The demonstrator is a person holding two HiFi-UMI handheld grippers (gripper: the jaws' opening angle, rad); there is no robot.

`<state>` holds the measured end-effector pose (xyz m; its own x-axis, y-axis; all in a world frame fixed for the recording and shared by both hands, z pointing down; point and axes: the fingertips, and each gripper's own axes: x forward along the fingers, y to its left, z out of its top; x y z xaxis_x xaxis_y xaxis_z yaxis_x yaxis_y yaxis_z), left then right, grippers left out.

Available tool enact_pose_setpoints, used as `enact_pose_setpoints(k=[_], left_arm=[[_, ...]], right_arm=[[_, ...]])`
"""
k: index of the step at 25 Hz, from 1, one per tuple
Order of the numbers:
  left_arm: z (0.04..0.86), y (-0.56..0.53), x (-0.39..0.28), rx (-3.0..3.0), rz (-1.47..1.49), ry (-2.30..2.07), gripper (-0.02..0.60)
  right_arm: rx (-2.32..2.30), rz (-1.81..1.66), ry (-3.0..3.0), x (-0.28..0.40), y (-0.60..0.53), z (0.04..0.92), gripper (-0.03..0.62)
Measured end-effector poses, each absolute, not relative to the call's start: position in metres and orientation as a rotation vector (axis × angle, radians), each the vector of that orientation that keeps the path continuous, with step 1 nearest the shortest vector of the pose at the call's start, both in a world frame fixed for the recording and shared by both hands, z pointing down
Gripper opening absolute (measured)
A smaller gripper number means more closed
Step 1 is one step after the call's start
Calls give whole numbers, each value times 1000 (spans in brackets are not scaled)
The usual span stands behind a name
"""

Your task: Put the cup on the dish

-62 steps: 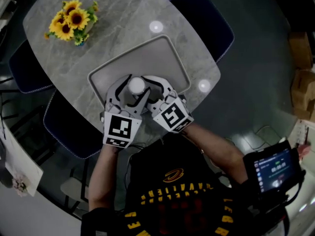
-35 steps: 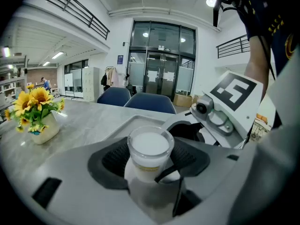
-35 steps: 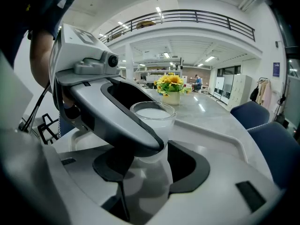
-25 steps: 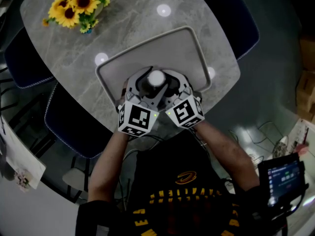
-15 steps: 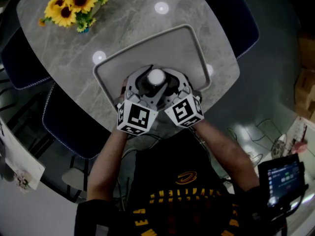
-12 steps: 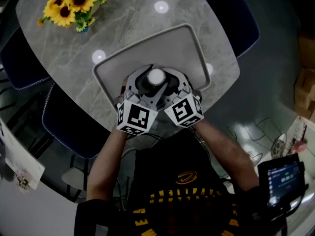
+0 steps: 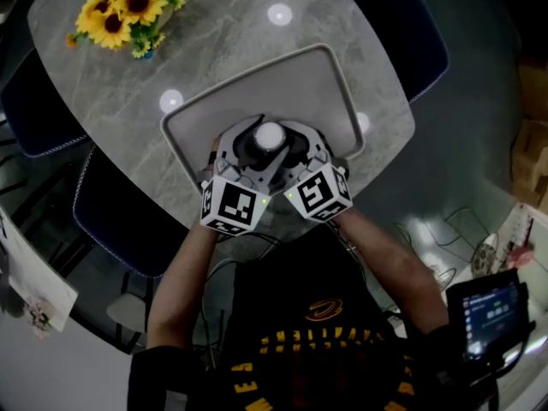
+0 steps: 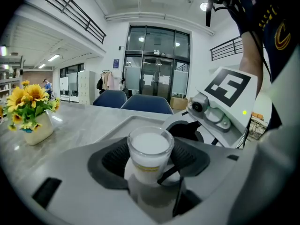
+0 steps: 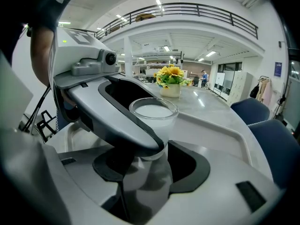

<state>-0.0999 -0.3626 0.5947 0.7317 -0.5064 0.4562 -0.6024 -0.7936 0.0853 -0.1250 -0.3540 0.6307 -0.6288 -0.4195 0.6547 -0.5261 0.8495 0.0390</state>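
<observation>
Left gripper [image 8: 149, 149] is closed on the cup [image 7: 270, 134], dark pads against both sides of the glass. Cup stands inside the rim of the dish [image 7: 295, 84], toward its near end. The jaws hide its base, so I can't tell whether it rests on the dish floor or hangs just above. White fill reaches almost to the brim; liquid or solid, not clear. Right gripper [image 9: 152, 158] brackets the same cup with jaws spread wide. One pad lies just beside the glass, the other is hidden behind a left-gripper jaw crossing in front, so a press there can't be confirmed. Main risk, as I judge it: two sets of jaws interleaved around one small glass. If either hand backs out at an angle, a jaw could catch the other gripper or clip the cup and tip it. Letting go before the base is down would drop it, and with fill this high any tilt may spill. Smooth glass could also slip between the pads. Dish's near rim lies close to the edge of the table [image 7: 214, 50], so a toppled cup could roll off toward the person. Sunflowers [image 7: 120, 11] are well apart, no hazard.
</observation>
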Motion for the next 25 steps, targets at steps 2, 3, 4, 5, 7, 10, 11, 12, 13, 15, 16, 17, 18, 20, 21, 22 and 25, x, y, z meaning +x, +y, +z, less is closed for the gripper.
enact_pose_setpoints(k=[2,3,4,5,7,10,11,12,13,15,16,17,18,20,21,22,25], left_arm=[[594,-362,-99,2713,620,-894,268],[594,-362,-99,2718,620,-904,268],[594,-362,-100,2724,617,-918,268],[595,-361,-100,2727,616,-934,268],[598,-360,-100,2714,617,-970,268],[600,-360,-103,2656,593,-1023,289],[599,-362,-105,2638,586,-1044,307],[597,-364,-107,2620,581,-1064,324],[596,-365,-108,2605,577,-1078,336],[594,-364,-109,2588,572,-1085,344],[593,-363,-109,2586,574,-1082,344],[592,-362,-109,2587,577,-1078,344],[591,-360,-109,2588,579,-1073,344],[588,-358,-111,2590,581,-1067,344],[587,-356,-112,2591,582,-1067,344],[586,-355,-113,2590,582,-1068,344],[582,-349,-114,2572,571,-1071,344]], right_arm=[[677,196,-2336,-124,-354,631,232],[674,197,-2335,-124,-353,632,232],[672,202,-2335,-124,-352,634,233],[670,208,-2333,-124,-352,635,233],[665,216,-2323,-123,-351,638,233],[664,230,-2312,-120,-348,639,233],[664,227,-2312,-119,-348,638,233],[666,222,-2314,-119,-347,636,233],[668,220,-2318,-118,-347,635,233],[671,219,-2324,-117,-345,632,233],[671,217,-2327,-117,-344,630,233],[672,215,-2330,-117,-343,629,233],[675,214,-2333,-117,-341,627,233],[684,218,-2341,-115,-338,623,233],[690,224,-2347,-115,-336,622,233],[697,233,-2356,-114,-334,620,233],[705,259,-2383,-111,-328,614,233]])
